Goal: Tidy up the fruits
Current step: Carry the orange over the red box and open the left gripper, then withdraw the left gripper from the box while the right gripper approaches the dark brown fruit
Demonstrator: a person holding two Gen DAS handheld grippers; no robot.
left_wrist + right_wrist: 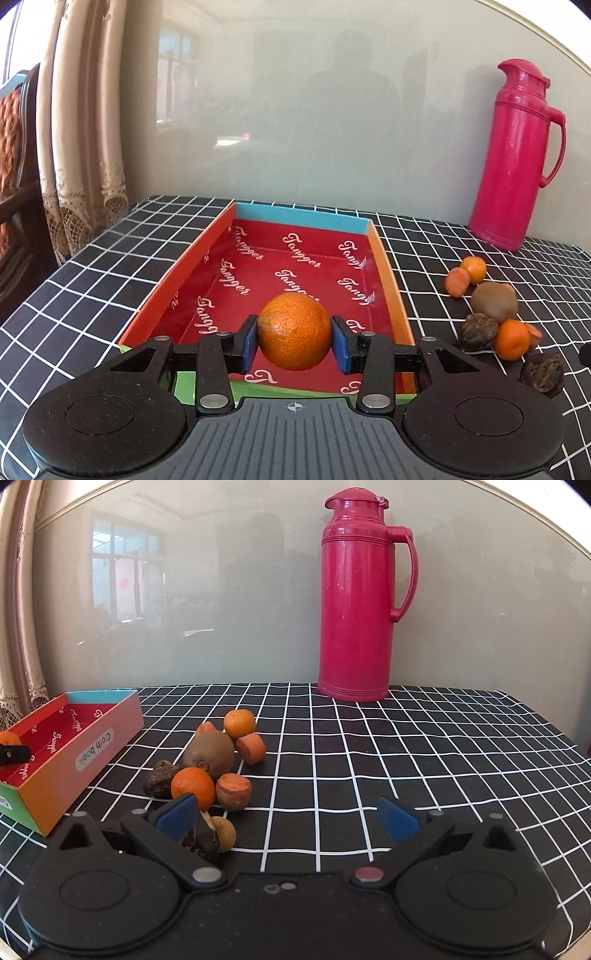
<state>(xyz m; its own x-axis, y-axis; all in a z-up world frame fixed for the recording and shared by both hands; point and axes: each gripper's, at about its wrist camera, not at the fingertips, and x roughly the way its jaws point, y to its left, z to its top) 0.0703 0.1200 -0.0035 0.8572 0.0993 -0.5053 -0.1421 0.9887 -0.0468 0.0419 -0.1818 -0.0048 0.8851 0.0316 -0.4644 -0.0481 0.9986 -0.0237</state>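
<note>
My left gripper is shut on a large orange and holds it over the near end of a red-lined cardboard box. The box also shows at the left of the right wrist view, with the orange at its edge. My right gripper is open and empty above the checked cloth. A pile of fruit lies just left of it: a kiwi, two small oranges, carrot pieces and dark dried fruits.
A tall pink thermos jug stands at the back of the table by the wall; it also shows in the left wrist view. A curtain hangs at the left. The black checked cloth covers the table.
</note>
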